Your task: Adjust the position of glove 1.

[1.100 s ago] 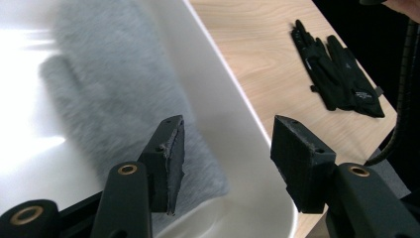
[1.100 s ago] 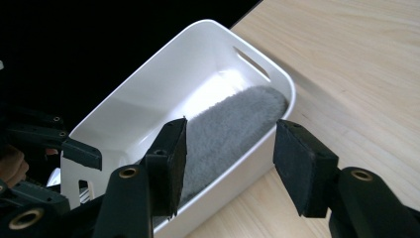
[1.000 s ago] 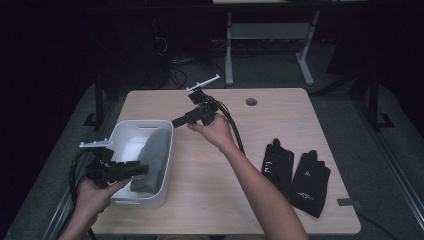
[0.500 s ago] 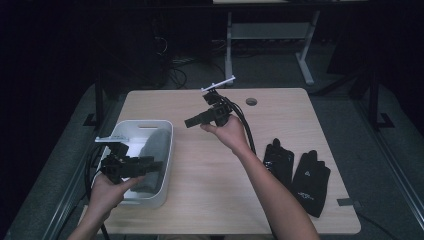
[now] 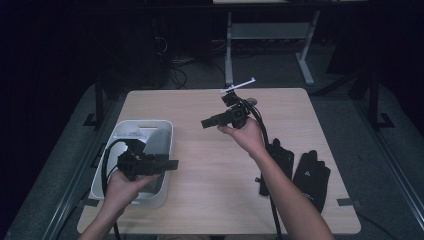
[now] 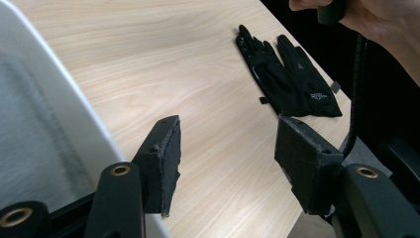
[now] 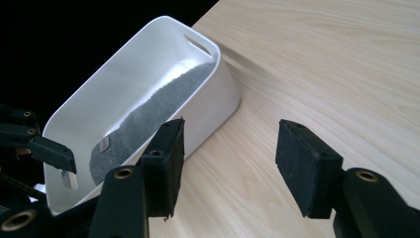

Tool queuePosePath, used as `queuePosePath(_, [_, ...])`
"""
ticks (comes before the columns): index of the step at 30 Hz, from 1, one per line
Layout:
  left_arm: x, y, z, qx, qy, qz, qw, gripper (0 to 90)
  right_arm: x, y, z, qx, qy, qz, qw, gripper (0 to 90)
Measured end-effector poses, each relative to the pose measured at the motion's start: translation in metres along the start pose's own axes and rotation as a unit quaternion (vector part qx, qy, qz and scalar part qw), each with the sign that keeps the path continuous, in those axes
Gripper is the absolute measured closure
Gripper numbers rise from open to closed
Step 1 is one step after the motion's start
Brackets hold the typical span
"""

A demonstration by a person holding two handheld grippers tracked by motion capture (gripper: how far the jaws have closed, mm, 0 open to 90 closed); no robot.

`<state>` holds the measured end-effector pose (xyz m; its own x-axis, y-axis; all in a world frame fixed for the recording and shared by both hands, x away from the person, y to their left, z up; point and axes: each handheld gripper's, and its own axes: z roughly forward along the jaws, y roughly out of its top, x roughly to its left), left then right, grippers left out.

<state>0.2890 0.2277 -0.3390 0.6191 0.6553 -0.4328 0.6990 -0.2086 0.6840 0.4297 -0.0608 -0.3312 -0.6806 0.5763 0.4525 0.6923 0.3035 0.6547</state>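
Note:
A white bin sits at the table's left with a grey cloth lying in it. Two black gloves lie flat at the right, beside the person's right forearm. My left gripper is held above the bin's right rim, open, jaws pointing right with nothing between them. My right gripper hovers over the table's middle rear, open and empty, jaws pointing left toward the bin. In the right gripper view the bin and its grey cloth lie ahead. The left gripper view looks across to the gloves.
The wooden table has bare surface between the bin and the gloves. A desk frame and cables stand on the dark floor beyond the far edge. Black cables trail from both grippers.
Both hands have moved to the right. The left gripper went from over the bin's left part to its right rim; the right gripper shifted right above the table.

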Motion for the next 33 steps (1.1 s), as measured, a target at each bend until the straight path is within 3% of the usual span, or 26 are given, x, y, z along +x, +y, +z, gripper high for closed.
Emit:
queuePosePath(12, [-0.015, 0.007, 0.022, 0.007, -0.024, 0.011, 0.9996, 41.0, -0.021, -0.021, -0.028, -0.004, -0.018, 0.021, 0.9996, 41.6])
queuePosePath(33, [-0.035, 0.015, 0.05, 0.019, -0.06, 0.026, 0.9977, 40.0, -0.044, -0.053, -0.067, -0.025, -0.035, 0.044, 0.9981, 40.5])
